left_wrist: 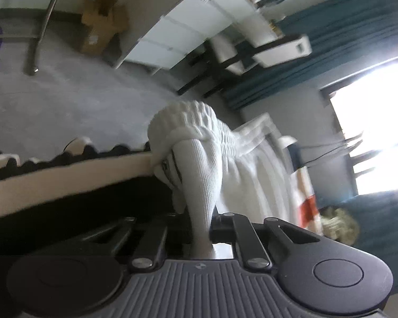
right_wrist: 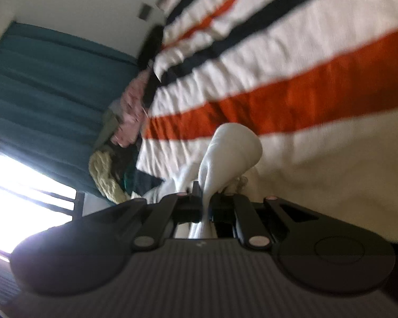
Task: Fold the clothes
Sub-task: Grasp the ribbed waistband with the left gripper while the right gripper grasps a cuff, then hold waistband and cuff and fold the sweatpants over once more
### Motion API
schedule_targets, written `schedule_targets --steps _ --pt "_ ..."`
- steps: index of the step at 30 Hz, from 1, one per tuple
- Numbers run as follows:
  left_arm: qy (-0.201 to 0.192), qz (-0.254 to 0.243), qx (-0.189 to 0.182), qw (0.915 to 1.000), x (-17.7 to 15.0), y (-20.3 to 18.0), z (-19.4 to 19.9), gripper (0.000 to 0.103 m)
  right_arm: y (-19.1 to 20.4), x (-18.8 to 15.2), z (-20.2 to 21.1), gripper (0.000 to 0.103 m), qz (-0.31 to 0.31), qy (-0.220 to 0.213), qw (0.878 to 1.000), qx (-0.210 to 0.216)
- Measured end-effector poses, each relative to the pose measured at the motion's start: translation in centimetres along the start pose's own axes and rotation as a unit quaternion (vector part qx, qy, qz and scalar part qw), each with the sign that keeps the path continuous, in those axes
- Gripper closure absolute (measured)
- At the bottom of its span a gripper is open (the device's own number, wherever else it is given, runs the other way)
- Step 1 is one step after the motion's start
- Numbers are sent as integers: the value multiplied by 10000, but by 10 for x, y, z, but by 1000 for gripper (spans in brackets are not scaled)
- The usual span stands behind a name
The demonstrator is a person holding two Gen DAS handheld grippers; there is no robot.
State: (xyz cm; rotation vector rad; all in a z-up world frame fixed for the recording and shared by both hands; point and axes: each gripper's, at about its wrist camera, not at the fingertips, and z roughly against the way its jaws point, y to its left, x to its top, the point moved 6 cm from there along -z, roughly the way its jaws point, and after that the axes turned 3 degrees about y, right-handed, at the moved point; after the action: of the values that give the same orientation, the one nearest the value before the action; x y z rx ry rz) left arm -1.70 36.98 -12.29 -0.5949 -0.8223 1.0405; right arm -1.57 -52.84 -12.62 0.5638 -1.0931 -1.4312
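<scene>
We held a gripper in each hand, and both were clamped on the same white garment. In the left wrist view, the left gripper (left_wrist: 201, 228) had its jaws drawn together on a pinch of the white ribbed garment (left_wrist: 199, 164), which rose from between the jaws in a narrow fold and bunched into a gathered, elastic-looking band above. A small printed label showed in the folds just left of the pinch. More of the white cloth trailed off to the right, blurred. Behind the cloth lay a cream edge with a dark scalloped trim (left_wrist: 66, 169), and beyond it a grey floor (left_wrist: 74, 100), a cardboard box (left_wrist: 100, 26) by the wall and a white cabinet (left_wrist: 177, 37). Teal curtains (left_wrist: 331, 45) hung beside a bright window (left_wrist: 379, 127).

In the right wrist view, the right gripper (right_wrist: 205, 206) was likewise closed on a strip of the white garment (right_wrist: 230, 153), which swelled into a rounded fold just past the jaws. Just behind it spread a striped cloth (right_wrist: 291, 79) in white, orange and dark bands. To the left sat a heap of other clothes (right_wrist: 114, 143), pink and pale yellow knit among them, before the teal curtain (right_wrist: 45, 84).
</scene>
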Motion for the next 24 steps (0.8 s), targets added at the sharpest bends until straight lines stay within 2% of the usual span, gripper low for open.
schedule_targets --steps 3,5,8,12,14,18,21,24 --pt "-176 -195 -518 9983 6 -19 27 94 8 8 21 96 121 -247 9995 153" --pt "-263 -282 -773 9963 10 -34 40 94 16 11 23 96 250 -263 9991 220" --pt "-361 -451 -961 9937 16 -64 48 94 36 12 16 96 498 -275 9981 238" --pt "-560 -604 -1080 9907 26 -108 34 94 77 12 -6 96 831 -270 9958 267" --pt "-683 -606 -1089 9898 33 -127 19 94 102 14 -25 96 1014 -269 9942 223" --pt "-826 -731 -956 9893 45 -169 -37 94 154 9 -86 96 1536 -286 9877 27" --pt "-838 -1046 -743 9882 52 -202 -96 93 180 -8 -150 96 2004 -270 9789 -304" --pt "-648 -1287 -407 9887 56 -224 -172 93 199 -25 -218 96 2381 -252 9687 -661"
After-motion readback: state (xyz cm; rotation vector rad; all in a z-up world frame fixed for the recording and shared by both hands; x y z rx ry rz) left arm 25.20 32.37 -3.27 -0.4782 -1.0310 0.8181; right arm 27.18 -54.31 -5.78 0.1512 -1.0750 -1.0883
